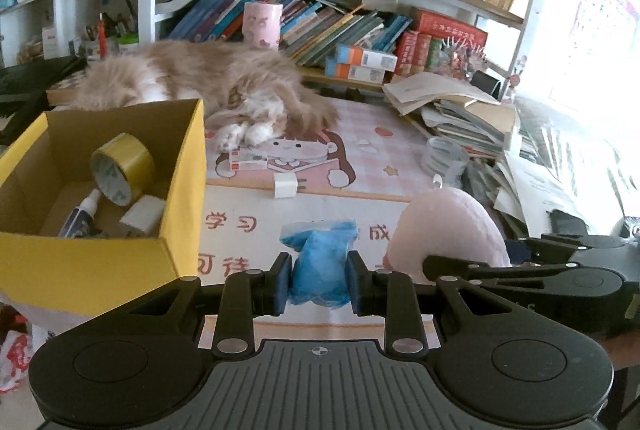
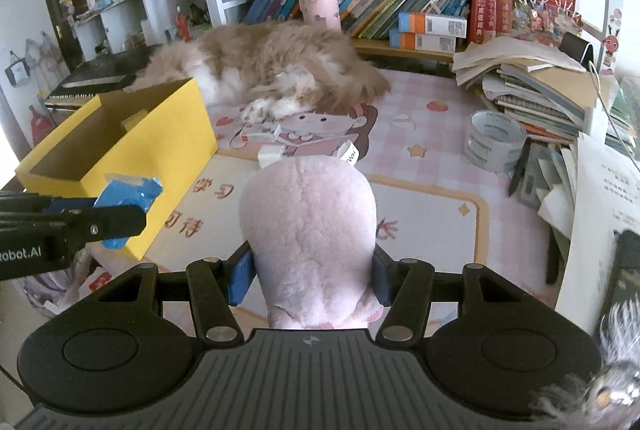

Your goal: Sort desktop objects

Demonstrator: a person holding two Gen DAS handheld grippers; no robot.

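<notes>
Two held objects, two tape rolls

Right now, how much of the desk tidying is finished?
Partly. Done: the yellow cardboard box already holds a yellowish tape roll and a small bottle. In hand: the left gripper clamps a crumpled blue packet; the right gripper a pink plush toy. Left: the clear tape roll, white charger.

"Robot.AI" on left gripper [image 2: 120, 222]; "学习" on mat [image 1: 248, 206].
</notes>
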